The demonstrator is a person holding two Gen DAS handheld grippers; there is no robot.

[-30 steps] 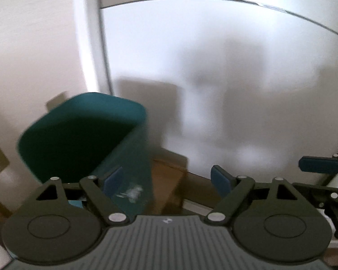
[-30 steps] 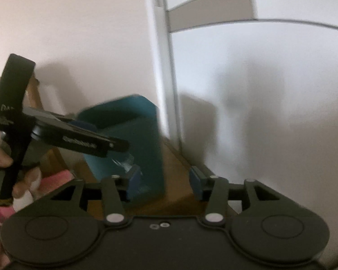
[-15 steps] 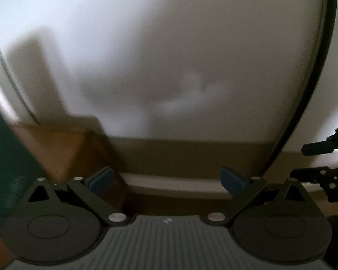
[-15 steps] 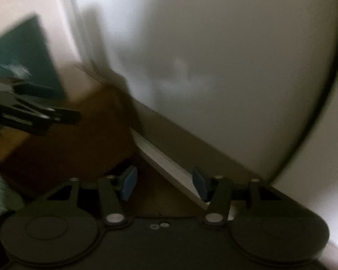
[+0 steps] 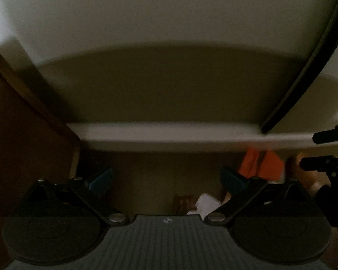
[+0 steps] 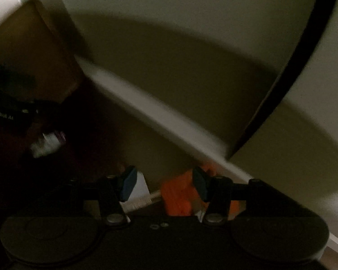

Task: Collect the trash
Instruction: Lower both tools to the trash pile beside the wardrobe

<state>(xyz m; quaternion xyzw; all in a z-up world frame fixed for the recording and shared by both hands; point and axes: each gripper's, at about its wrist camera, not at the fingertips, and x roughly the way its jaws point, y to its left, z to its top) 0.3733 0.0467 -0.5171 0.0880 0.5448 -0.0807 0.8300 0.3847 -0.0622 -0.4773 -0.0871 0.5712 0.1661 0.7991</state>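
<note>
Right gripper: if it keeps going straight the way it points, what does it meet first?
Probably the orange wrapper on the floor by the baseboard. It shows between the open jaws of the right gripper, nearer the right finger. Depth is unclear in this dark, blurred view.

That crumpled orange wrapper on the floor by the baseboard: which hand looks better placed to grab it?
Probably the right. The crumpled orange wrapper lies between the right gripper's open jaws, close to its right-hand pad. From the left gripper, also open, it sits off to the right, outside the jaws.

crumpled orange plastic wrapper point(image 5: 262, 165): plain orange | flat white paper scrap point(image 5: 206, 203): white | long baseboard strip point(image 5: 169, 135): white | smooth painted wall point(image 5: 169, 33): off-white | gripper pads point(image 5: 233, 178): blue
</note>
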